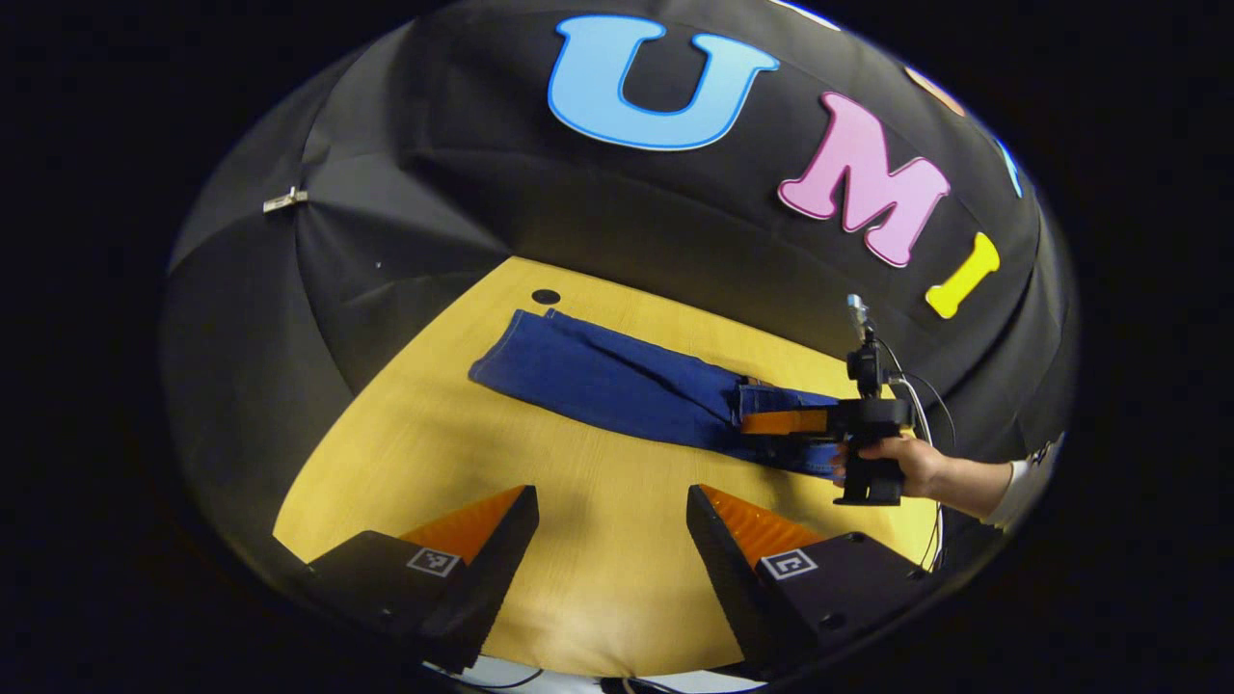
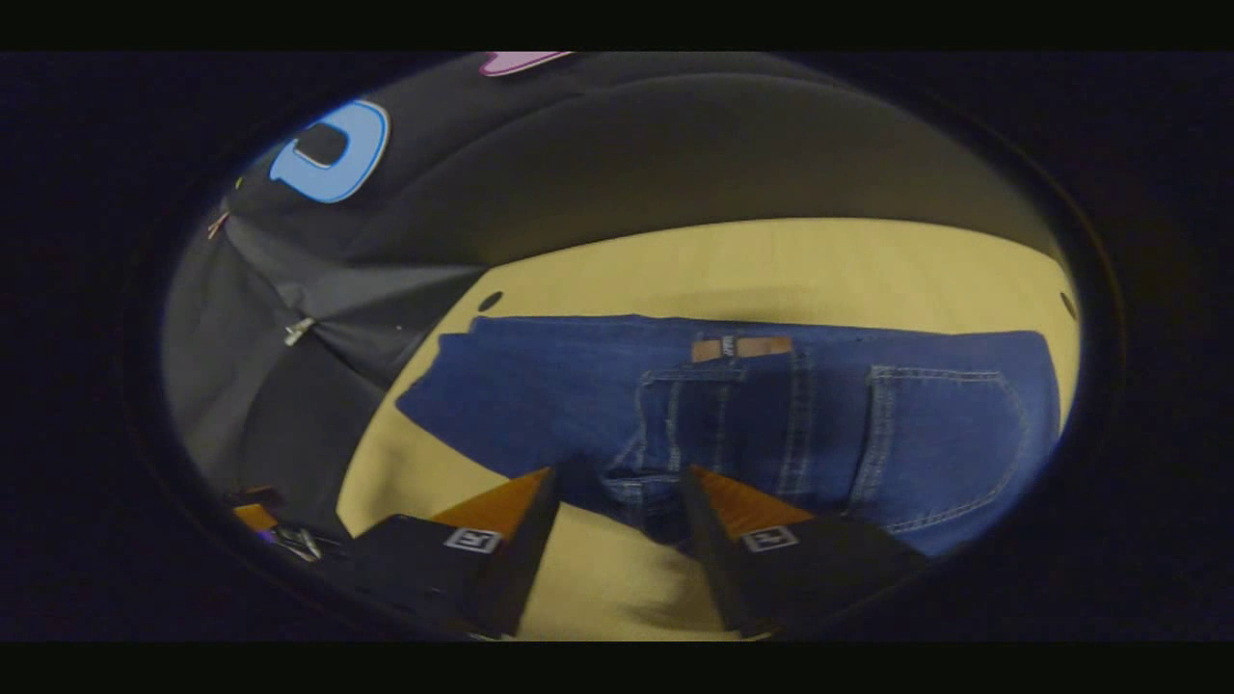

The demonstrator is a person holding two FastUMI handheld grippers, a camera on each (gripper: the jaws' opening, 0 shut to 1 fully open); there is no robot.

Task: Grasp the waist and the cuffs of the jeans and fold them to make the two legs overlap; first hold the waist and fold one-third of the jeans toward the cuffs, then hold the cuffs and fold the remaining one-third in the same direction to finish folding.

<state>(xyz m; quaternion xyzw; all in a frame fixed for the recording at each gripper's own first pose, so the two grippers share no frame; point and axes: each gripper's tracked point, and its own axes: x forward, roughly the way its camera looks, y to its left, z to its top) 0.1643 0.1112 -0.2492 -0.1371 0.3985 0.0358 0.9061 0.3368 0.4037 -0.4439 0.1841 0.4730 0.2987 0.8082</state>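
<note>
Left gripper view: jeans lie flat on the wooden table, the right gripper spread at their waist, the left gripper spread short of them. Denim looks limp and heavy; pinching the stiffer waistband seems best.

Left gripper and right gripper both gape wide

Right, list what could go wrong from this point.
1. The right tongs stand open at the waist end of the jeans, near the crotch seam. Closing there may catch a single layer, so the fold could drag unevenly.
2. The left tongs hover open over bare table, apart from the cuffs. If the right side lifts alone, the far end may slide or twist.
</note>
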